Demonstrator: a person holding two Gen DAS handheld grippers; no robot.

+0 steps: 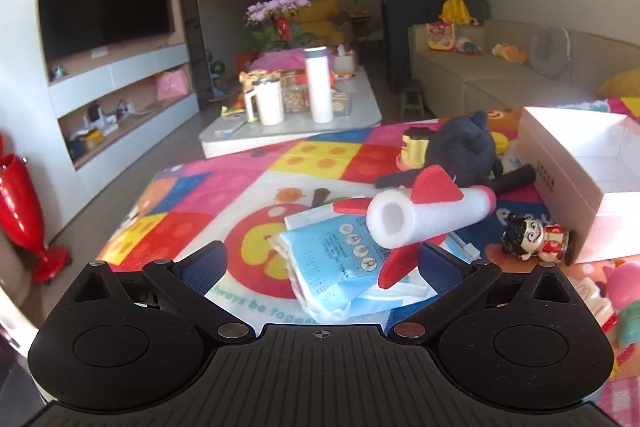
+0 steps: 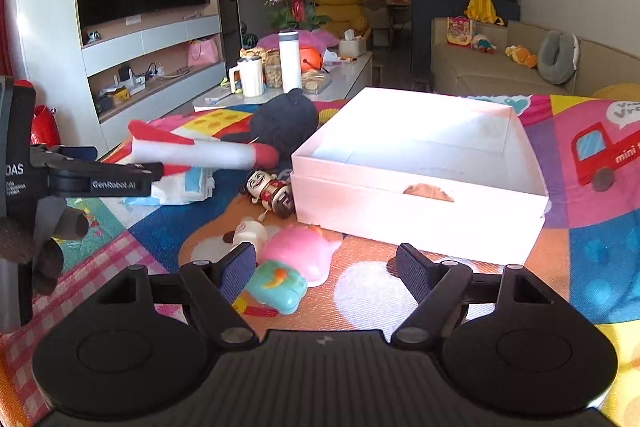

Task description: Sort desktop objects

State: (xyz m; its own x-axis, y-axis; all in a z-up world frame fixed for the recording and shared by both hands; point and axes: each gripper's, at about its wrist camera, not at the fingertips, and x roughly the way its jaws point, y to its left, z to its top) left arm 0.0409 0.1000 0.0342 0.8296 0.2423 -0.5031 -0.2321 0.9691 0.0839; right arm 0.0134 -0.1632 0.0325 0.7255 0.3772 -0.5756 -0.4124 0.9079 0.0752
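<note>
In the left wrist view, the left gripper (image 1: 320, 259) has its fingers apart; the foam rocket (image 1: 430, 215) rests above a blue packet (image 1: 340, 259), touching the right finger.

In the right wrist view, the right gripper (image 2: 326, 273) has its fingers apart, nothing pinched. The pink toy (image 2: 300, 255) lies just beside the left finger, before the white box (image 2: 416, 215).

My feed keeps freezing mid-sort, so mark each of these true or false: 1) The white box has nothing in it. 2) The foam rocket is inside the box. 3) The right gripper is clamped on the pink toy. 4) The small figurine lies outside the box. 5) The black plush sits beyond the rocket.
1) True as far as shown: the white box shows only its bare floor.
2) False: the foam rocket is outside it, over the blue packet, at the left gripper.
3) False: the right gripper stands open; the pink toy lies by its left finger.
4) True: the figurine lies beside the box wall.
5) True: black plush.
</note>
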